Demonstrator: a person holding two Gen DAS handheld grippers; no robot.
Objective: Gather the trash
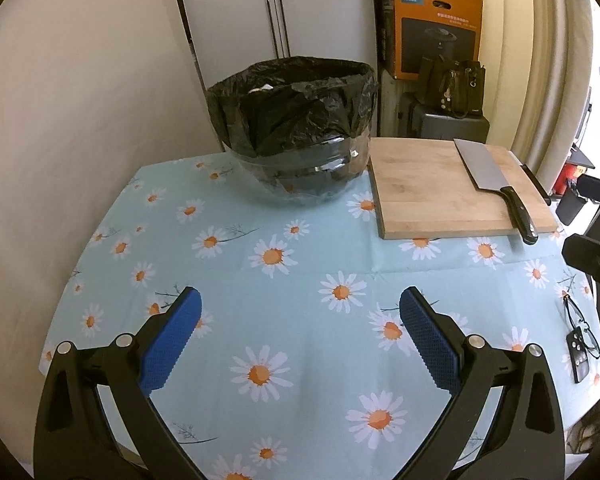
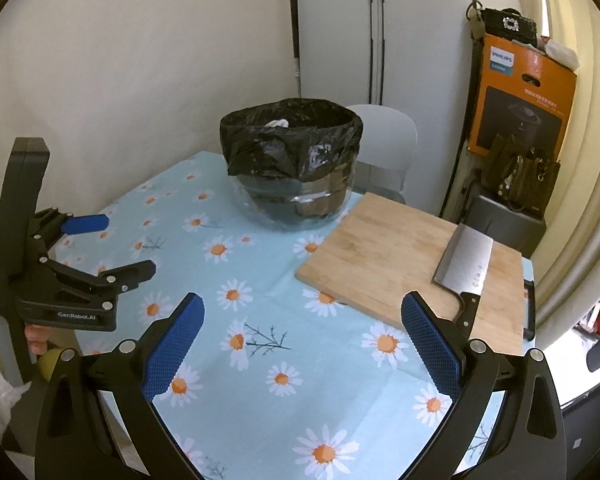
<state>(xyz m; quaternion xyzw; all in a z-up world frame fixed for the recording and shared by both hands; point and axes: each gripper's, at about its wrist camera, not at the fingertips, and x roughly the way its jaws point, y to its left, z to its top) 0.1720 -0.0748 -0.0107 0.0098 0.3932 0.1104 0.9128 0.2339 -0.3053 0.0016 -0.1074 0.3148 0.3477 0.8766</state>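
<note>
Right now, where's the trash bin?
The trash bin stands at the table's far edge, centre in both views, just left of the cutting board that carries the cleaver.

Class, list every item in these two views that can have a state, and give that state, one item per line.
Left gripper: open, empty.
Right gripper: open, empty.
Trash bin: upright, lined with a black bag, open on top.
Cleaver: flat on the cutting board.
Glasses: folded, on the tablecloth.
</note>
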